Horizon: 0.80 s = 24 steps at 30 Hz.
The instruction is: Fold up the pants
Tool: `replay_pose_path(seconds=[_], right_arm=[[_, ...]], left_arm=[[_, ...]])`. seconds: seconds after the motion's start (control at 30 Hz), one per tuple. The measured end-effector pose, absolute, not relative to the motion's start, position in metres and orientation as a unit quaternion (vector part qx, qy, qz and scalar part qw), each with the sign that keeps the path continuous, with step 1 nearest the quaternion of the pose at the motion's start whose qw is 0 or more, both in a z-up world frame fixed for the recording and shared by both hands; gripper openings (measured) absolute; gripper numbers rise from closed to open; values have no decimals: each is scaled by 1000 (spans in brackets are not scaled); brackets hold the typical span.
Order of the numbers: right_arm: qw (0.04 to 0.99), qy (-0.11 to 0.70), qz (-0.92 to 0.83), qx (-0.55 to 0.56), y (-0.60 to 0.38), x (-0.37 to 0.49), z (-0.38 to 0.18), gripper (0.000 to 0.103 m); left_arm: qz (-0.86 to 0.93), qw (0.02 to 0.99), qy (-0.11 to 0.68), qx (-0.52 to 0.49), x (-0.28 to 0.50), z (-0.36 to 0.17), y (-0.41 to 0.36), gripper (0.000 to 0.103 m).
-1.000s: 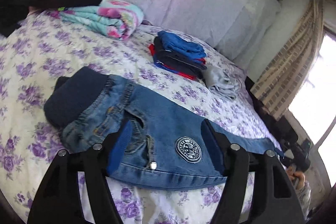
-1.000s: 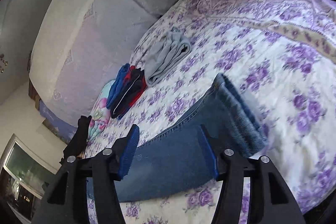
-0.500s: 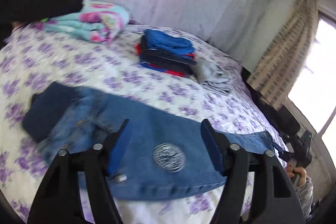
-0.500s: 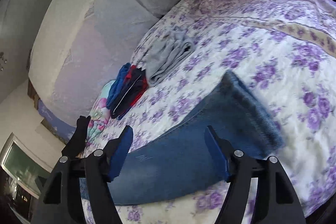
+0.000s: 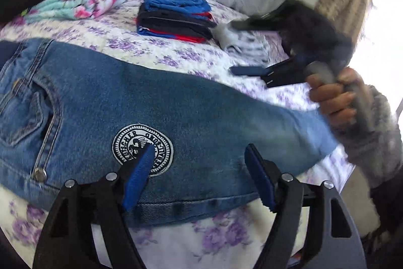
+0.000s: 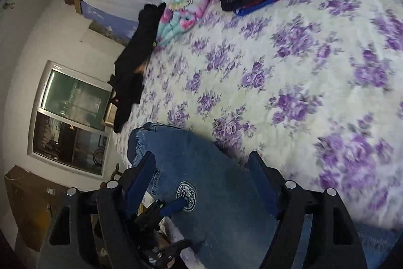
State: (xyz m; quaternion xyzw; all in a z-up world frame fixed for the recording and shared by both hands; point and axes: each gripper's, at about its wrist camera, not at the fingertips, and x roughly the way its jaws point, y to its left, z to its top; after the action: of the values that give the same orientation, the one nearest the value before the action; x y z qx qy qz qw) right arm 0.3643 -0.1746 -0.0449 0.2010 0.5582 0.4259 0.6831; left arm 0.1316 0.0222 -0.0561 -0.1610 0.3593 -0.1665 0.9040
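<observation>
Blue denim pants (image 5: 131,102) with a round white badge (image 5: 142,149) lie across the floral bedspread (image 5: 131,42), waist to the left. My left gripper (image 5: 199,173) is open, low over the near hem by the badge. My right gripper (image 5: 241,47) is open, held above the bed beyond the leg end. In the right wrist view my right gripper (image 6: 201,178) is open over the pants (image 6: 216,193), and the left gripper's blue finger (image 6: 173,207) touches the badge.
A stack of folded dark, blue and red clothes (image 5: 173,17) sits at the back of the bed, a grey garment (image 5: 239,42) to its right. A floral blanket (image 5: 75,1) and a black garment (image 6: 133,72) lie to the left. A window (image 6: 70,117) is beyond.
My left gripper has moved closer and lower over the pants. My right gripper has swung from the leg end to point back along the pants towards the waist.
</observation>
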Motion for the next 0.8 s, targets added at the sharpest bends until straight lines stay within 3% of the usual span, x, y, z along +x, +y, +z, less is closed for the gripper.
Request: replay_pose_path(seconds=[0.1, 0.27, 0.4, 0.5, 0.57, 0.8], right_arm=[[622, 609, 454, 192, -145, 373, -65, 77], [555, 639, 504, 174, -137, 364, -68, 79], [591, 650, 470, 91, -139, 367, -69, 80], [553, 667, 491, 90, -134, 360, -78, 81], [554, 662, 499, 75, -129, 349, -74, 88], [517, 631, 539, 210, -101, 375, -77, 92]], left_arm=[[-207, 892, 338, -218, 132, -41, 27, 74], [-231, 881, 370, -182, 140, -55, 9, 80], [-227, 894, 363, -131, 133, -64, -5, 82], [-232, 894, 363, -127, 133, -66, -5, 83], [-235, 893, 363, -129, 135, -67, -3, 84], [-238, 896, 358, -114, 136, -69, -8, 89]])
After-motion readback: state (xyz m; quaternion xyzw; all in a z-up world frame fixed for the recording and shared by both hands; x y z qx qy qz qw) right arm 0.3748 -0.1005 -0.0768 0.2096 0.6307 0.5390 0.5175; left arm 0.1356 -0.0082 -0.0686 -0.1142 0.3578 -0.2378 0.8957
